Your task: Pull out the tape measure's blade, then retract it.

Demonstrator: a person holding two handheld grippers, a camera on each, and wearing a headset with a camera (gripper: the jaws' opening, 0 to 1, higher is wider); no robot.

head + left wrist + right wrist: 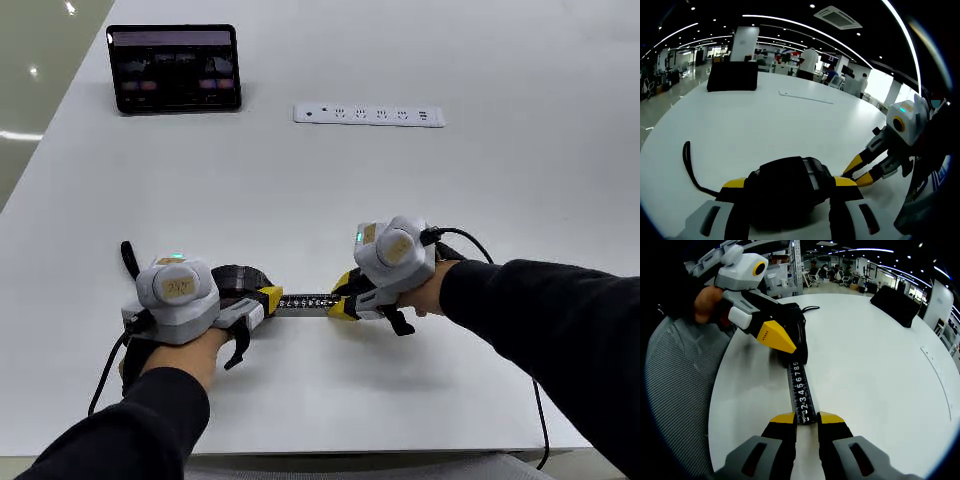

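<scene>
Blade [799, 390] axis: flat on the table [300, 190]; in the head view it runs from 9 o'clock to 3 o'clock, with its free end at 3 o'clock.
Blade extent: a short length is out, bridging the gap between the two claws.
Blade look: dark strip with white numerals, 1 to 9 readable in the right gripper view.
Tape measure [240, 280] place: on the table toward 6 o'clock, near the front edge, mouth facing 3 o'clock.
Tape measure look: black, rounded body; a black strap [128, 258] trails from it toward 9 o'clock.
Left claw [789, 182]: jaws spread wide, one yellow tip on each side of the tape measure, clamped on it.
Right claw [807, 418]: jaws drawn close, yellow tips pinching the blade's free end between them.
Claw facing: the two point at each other along the blade, close but apart.
Tablet [174, 67]: propped up at 11 o'clock, screen lit.
Power strip [368, 115]: white, lying flat at 12 to 1 o'clock, well apart from the tape measure.
</scene>
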